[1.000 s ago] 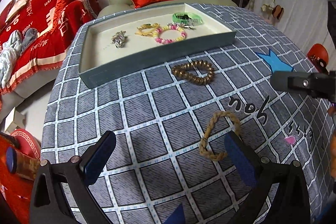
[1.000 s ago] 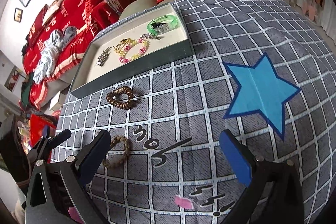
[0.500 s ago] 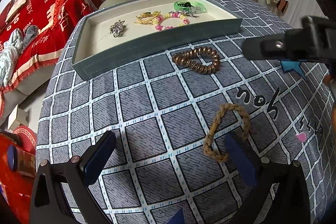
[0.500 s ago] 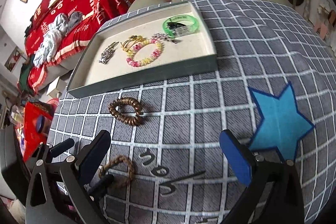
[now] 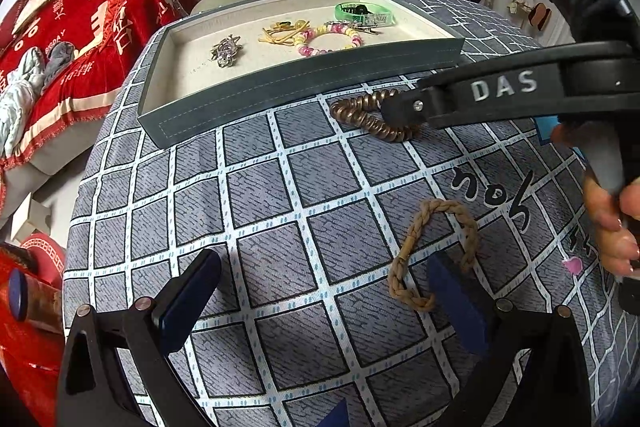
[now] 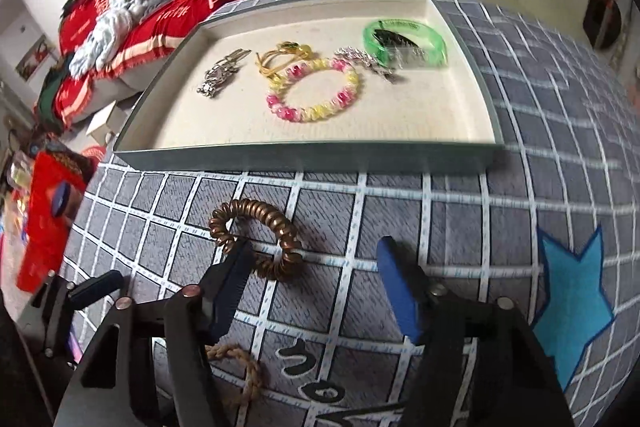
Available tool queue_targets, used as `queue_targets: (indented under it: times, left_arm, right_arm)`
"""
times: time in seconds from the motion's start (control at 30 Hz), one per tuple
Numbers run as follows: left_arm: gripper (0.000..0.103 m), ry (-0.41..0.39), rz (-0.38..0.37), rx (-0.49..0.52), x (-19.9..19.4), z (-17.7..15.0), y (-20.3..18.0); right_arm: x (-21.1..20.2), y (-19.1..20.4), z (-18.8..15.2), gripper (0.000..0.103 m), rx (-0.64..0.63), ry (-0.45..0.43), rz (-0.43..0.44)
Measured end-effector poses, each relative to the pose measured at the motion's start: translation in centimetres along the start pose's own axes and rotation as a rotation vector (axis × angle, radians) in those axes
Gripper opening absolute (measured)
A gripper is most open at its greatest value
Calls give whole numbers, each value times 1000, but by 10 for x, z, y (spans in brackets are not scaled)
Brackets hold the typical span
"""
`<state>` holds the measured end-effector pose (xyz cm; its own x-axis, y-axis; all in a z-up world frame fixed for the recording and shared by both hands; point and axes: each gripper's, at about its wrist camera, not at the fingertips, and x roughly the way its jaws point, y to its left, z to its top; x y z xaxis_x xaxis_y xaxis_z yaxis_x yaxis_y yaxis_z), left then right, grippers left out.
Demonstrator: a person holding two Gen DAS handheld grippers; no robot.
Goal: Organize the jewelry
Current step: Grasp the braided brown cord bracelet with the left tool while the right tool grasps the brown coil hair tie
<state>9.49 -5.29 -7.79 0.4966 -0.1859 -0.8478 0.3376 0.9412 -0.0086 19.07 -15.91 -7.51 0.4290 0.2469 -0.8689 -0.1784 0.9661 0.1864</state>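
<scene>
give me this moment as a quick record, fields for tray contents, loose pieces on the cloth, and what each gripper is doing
tray: grey walls, cream lining, on the checked tablecloth
in tray: green bangle, pink-and-yellow bead bracelet, gold piece, silver brooch, silver clip
loose on cloth: bronze coil bracelet, braided tan bracelet
left gripper: open, right finger beside the braided tan bracelet, nothing held
right gripper: open, left finger at the bronze coil bracelet, not closed on it
</scene>
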Motion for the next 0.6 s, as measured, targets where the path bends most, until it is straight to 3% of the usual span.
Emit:
queue_targets:
  times: [0.23,0.27,0.37,0.6]
  left_arm:
    - [103,-5,-9,26,-3,0,-6]
    - [103,-9,-7,37,-3,0,-7]
    - [96,-7,-36,42,-4,1,-9]
    - [87,-6,-45,74,-7,1,-17]
  right_arm:
    - [3,15,1,51,-75,2,10]
    - [2,16,1,45,-79,0,10]
    - [3,20,2,13,-84,6,17]
    - [-9,8,-7,12,-23,-24,27]
